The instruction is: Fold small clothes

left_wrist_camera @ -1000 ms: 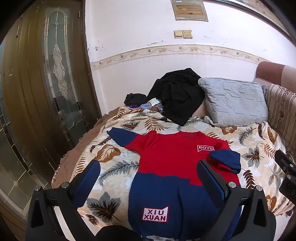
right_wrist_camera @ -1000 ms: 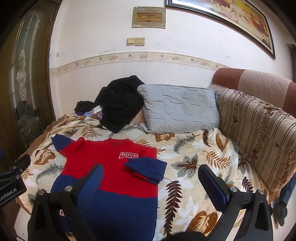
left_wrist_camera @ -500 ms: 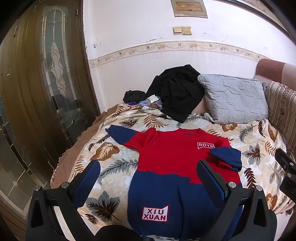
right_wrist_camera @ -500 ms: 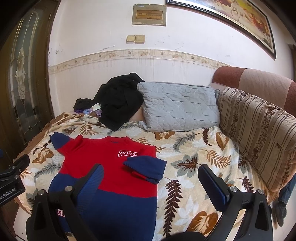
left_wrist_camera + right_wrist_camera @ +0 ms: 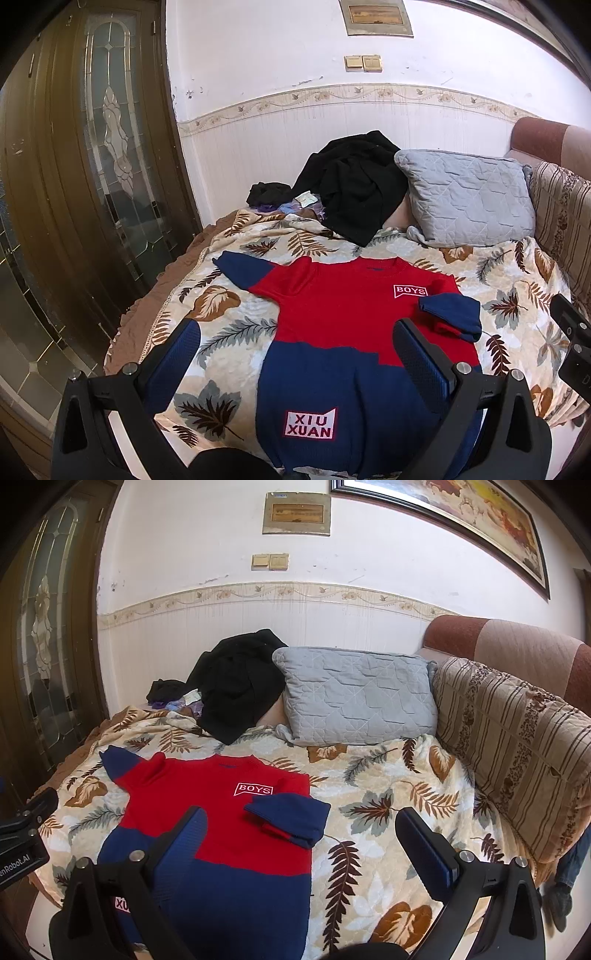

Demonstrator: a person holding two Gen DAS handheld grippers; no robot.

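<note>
Now the sweater (image 5: 354, 332) is seen flat, ahead of both wide-open, empty grippers, collar far. Its unfolded sleeve (image 5: 243, 271) lies ahead-left of the left gripper (image 5: 295, 354), judged nearer than the right gripper (image 5: 301, 843).

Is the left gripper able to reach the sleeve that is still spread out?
Probably yes: the left gripper is open, and the flat sleeve lies uncovered on the blanket ahead, nothing between.

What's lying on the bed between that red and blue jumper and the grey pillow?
Only bare leaf-patterned blanket lies between the red and blue knitted jumper and the grey quilted pillow; the right wrist view shows it best.
</note>
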